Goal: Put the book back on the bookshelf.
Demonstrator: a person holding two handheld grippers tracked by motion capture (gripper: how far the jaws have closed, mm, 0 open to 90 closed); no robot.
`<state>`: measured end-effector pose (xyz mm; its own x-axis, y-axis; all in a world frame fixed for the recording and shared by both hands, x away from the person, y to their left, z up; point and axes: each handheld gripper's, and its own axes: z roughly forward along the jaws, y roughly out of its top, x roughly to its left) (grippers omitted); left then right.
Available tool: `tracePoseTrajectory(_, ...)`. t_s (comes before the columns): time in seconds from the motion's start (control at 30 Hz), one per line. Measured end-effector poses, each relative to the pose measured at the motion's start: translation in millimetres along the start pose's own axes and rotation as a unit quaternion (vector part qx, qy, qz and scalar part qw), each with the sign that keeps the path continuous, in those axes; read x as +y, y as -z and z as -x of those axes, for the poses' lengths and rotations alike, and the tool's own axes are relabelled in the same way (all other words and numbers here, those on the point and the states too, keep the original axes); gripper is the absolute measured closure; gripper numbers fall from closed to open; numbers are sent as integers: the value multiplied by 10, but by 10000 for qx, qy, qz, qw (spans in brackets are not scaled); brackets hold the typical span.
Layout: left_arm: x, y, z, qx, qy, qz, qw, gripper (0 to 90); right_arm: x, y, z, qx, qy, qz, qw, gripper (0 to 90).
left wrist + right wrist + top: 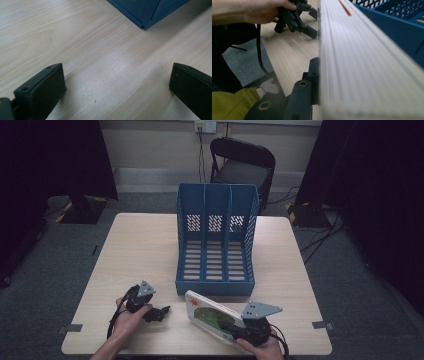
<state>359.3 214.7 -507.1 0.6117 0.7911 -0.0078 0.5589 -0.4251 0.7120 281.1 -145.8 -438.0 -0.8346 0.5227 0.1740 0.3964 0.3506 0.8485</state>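
- Holding the book near the worktop's front edge, the right gripper is clamped on its near end.
- Its long axis runs far-left, toward the blue file rack just beyond.
- The left gripper rests at left, jaws apart, empty.

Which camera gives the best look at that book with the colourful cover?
The high view: the book shows its whole cover, tilted, clamped in the right hand-held gripper. The right gripper view catches just its blurred page edge up close; the left gripper view looks elsewhere.
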Motion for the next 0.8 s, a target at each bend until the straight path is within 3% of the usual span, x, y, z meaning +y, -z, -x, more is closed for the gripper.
tracePoseTrajectory(0.17, 0, 0, -1, -3, -6, -5, 10000, 0, 62, 51, 2, 146, 74, 52, 9999, 767)
tracePoseTrajectory(0.8, 1, -1, 1, 4, 5, 3, 10000, 0, 434, 227, 80, 72, 146, 465, 9988, 767)
